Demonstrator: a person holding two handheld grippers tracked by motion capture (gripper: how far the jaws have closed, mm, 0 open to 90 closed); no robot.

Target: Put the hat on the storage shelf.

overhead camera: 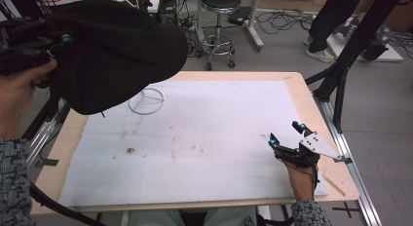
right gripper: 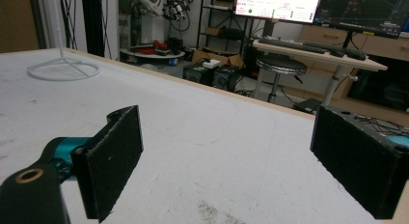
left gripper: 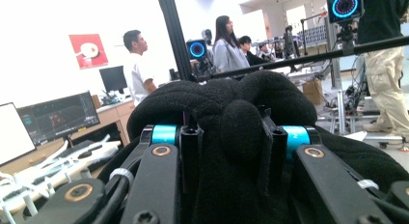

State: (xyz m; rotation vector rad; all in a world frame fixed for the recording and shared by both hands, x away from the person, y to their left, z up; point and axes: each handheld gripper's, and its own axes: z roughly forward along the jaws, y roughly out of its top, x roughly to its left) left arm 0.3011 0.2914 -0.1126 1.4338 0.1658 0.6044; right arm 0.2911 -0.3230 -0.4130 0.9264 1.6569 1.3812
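Taking the white stand [overhead camera: 146, 100] as the landmark, and starting from the person's edge of the table [overhead camera: 295, 78]: the right gripper [overhead camera: 286, 132] sits low over the near right part of the white mat [overhead camera: 209, 143], well apart from the stand and diagonally across the mat from it. In the right gripper view its two black pads [right gripper: 114, 159] stand wide apart with bare mat between them; it holds nothing. From there the stand's ring base [right gripper: 63, 69] lies ahead and to the left, with its thin post rising out of frame.

Farther in, the left gripper [overhead camera: 22, 46] is raised at the left edge of the high view, above and to the left of the stand. Its jaws are clamped on a fold of a black fleece hat [overhead camera: 117, 53]; the left gripper view shows the bunched fabric [left gripper: 241, 130] pinched between them. The hat hangs out from the grip toward the table's middle, its long axis running roughly from the gripper toward the far right, and its lower edge covers part of the stand's ring as seen from above.

So the hat is almost directly over the stand, slightly up and left of it. The left hand is clearly the nearer one. The coming move probably turns on centring the hat's opening over the post, though the opening's direction cannot be told.
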